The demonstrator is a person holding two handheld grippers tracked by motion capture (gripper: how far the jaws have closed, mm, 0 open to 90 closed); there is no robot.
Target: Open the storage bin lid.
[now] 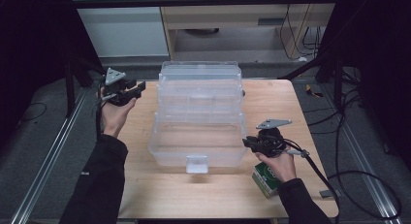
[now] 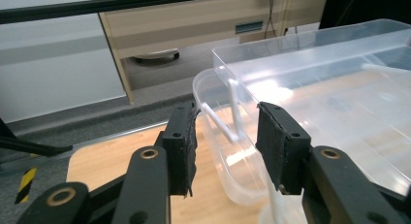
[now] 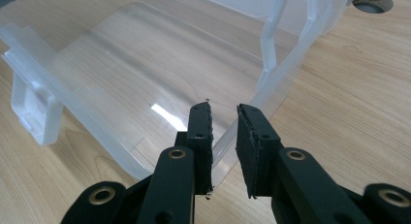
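Note:
A clear plastic tiered storage box [image 1: 198,95] stands spread open on the wooden table [image 1: 271,103], its trays stepped back from the bottom tray [image 1: 167,153] with a front latch [image 1: 197,164]. My left gripper [image 1: 138,89] hovers open off the box's left end, with nothing between its pads. In the left gripper view its jaws [image 2: 225,117] frame a tray end [image 2: 218,156] and a white link arm [image 2: 232,122] farther off. My right gripper [image 1: 247,142] sits at the bottom tray's right front corner. Its jaws [image 3: 223,110] are closed on the tray's rim [image 3: 276,83].
A small green and white carton [image 1: 265,178] lies on the table under my right hand. A round cable hole [image 3: 371,1] is in the tabletop beyond the box. Cables trail on the floor at the right, and a wooden cabinet [image 2: 194,25] stands behind the table.

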